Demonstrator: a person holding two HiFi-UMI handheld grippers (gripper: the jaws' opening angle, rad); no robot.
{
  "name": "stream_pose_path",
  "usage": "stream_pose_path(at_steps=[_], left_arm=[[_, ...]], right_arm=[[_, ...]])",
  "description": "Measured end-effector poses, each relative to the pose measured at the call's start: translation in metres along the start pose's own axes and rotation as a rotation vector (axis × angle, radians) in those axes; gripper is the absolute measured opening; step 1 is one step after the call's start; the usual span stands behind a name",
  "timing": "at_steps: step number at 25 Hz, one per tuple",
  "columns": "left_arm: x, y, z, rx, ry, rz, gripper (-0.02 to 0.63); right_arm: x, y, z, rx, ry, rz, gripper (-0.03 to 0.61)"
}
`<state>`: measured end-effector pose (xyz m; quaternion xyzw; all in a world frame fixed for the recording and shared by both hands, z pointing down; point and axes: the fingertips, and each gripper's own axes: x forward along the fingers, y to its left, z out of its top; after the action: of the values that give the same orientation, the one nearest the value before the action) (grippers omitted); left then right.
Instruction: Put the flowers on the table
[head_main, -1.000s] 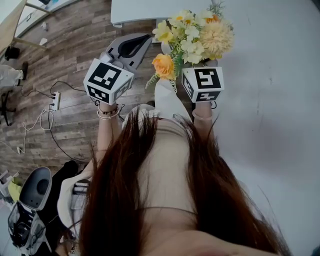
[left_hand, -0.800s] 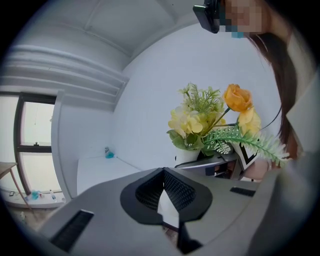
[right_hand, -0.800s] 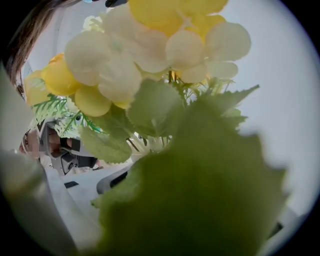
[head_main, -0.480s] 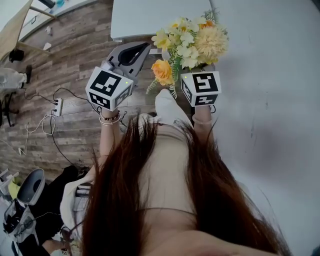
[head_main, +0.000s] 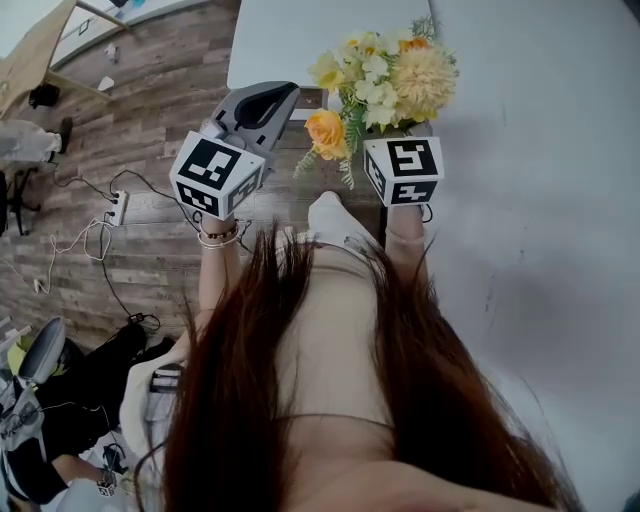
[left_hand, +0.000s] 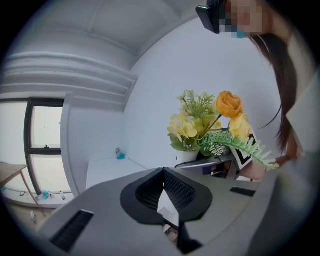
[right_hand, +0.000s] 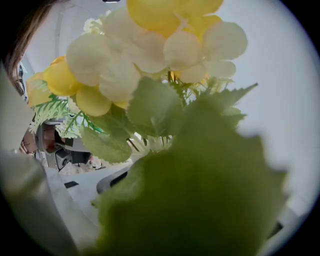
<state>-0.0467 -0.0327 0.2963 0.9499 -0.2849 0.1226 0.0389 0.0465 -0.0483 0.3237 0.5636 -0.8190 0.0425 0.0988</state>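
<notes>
Flowers (head_main: 385, 75) sit upright in their white pot (left_hand: 187, 156) between our right gripper's (head_main: 398, 128) fingers, spread wide to clamp it so the blooms rise above them, while our left gripper's (head_main: 285, 92) fingers, closed on nothing, hang beside, the table (head_main: 290, 40) beyond both sets of fingertips.

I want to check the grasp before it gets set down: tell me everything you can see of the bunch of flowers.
The flowers look artificial: yellow, cream and orange blooms, one large peach pompom, green leaves and a fern frond. They stand upright in a small white pot, which sits between the jaws of the right gripper. The bunch is held in the air beside the edge of the white table, not yet on it. Nothing else is seen touching it.
</notes>
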Motion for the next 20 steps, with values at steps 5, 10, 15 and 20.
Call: stream_pose_path(at_steps=[5, 10, 15, 20], left_arm=[[-0.007, -0.002, -0.007, 0.007, -0.007, 0.027, 0.005], [-0.012, -0.005, -0.005, 0.008, -0.014, 0.046, 0.005], [-0.01, -0.009, -0.013, 0.01, -0.009, 0.052, 0.005], [-0.013, -0.014, -0.014, 0.01, -0.006, 0.055, 0.005]], right_arm=[[0.001, 0.006, -0.006, -0.005, -0.013, 0.017, 0.261], [0.0, 0.006, -0.001, -0.022, -0.022, 0.029, 0.261], [0.005, 0.004, -0.007, -0.034, -0.025, 0.039, 0.261], [0.006, 0.003, -0.007, -0.039, -0.028, 0.046, 0.261]])
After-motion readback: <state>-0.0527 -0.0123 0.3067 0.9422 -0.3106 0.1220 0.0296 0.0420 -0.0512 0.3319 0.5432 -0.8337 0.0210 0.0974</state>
